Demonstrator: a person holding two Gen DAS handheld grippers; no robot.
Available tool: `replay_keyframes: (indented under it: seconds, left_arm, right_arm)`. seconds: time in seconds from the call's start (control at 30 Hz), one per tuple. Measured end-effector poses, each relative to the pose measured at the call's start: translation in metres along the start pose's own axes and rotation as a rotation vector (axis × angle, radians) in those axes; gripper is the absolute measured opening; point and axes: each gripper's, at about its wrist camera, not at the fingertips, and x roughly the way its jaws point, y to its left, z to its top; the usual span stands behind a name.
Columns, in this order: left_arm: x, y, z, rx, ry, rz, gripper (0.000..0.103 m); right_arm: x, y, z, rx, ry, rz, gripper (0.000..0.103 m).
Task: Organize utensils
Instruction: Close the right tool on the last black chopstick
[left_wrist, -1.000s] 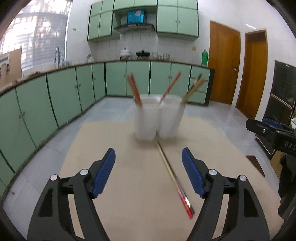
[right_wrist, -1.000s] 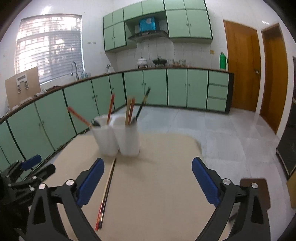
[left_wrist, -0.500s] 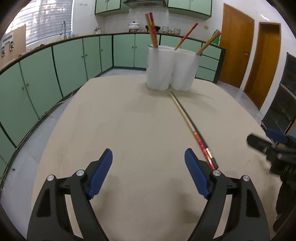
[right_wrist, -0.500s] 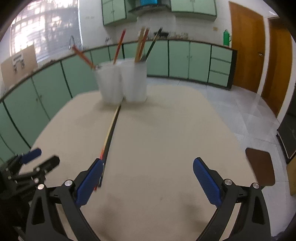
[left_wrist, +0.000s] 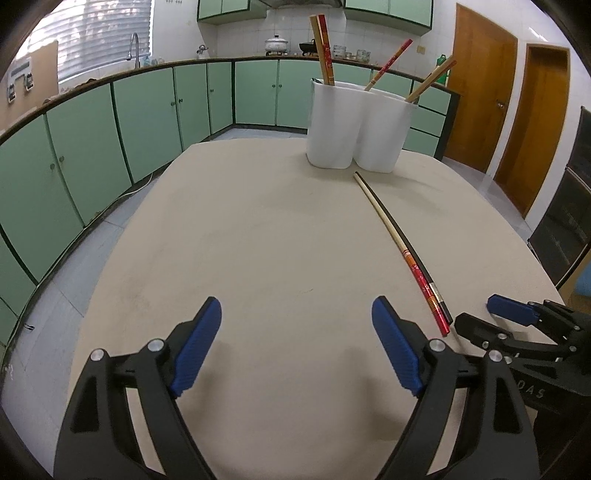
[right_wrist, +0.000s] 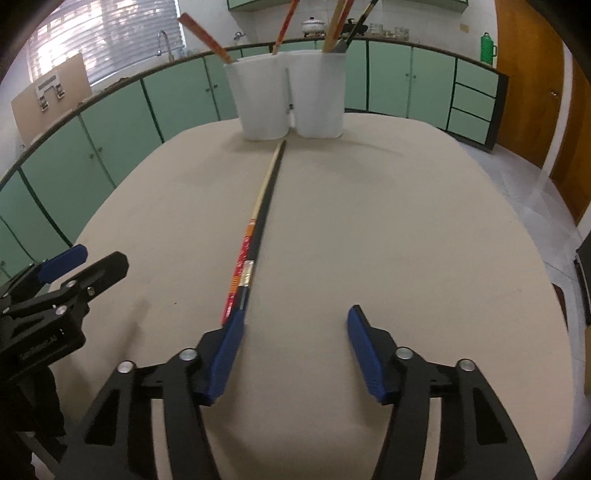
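green-cabinet kitchen, beige table (left_wrist: 258, 240); white holder (left_wrist: 360, 125) at far edge, chopsticks upright inside, sorted. loose chopstick pair (right_wrist: 255, 236) flat, tips toward holder. right gripper (right_wrist: 291, 354) spread wide at its near end, likely lining up; left gripper (left_wrist: 295, 350) wide too, nothing held.

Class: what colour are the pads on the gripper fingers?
Blue pads on black fingers, clearest in the right wrist view.

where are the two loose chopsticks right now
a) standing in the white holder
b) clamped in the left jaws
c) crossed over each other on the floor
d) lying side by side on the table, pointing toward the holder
d: the loose chopsticks lie flat and parallel on the table, tips near the white holder, with the open right gripper at their near ends and the left gripper open and empty.
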Motion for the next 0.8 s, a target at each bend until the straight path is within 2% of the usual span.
replay_keyframes:
  seconds: [0.17, 0.47, 0.6, 0.8]
  left_arm:
    - [0.002, -0.003, 0.001, 0.010, -0.002, 0.001, 0.082]
    - [0.004, -0.001, 0.001, 0.006, 0.002, 0.003, 0.082]
    - [0.005, 0.000, 0.002, 0.001, 0.005, 0.003, 0.082]
    - [0.007, -0.001, 0.003, 0.005, 0.011, 0.005, 0.083]
  right_arm:
    - [0.001, 0.005, 0.003, -0.008, 0.002, 0.014, 0.049]
    - [0.001, 0.012, 0.002, -0.058, 0.006, -0.003, 0.046]
    - [0.000, 0.003, 0.003, -0.024, 0.004, -0.030, 0.046]
    - [0.000, 0.005, 0.004, 0.001, 0.002, 0.037, 0.044]
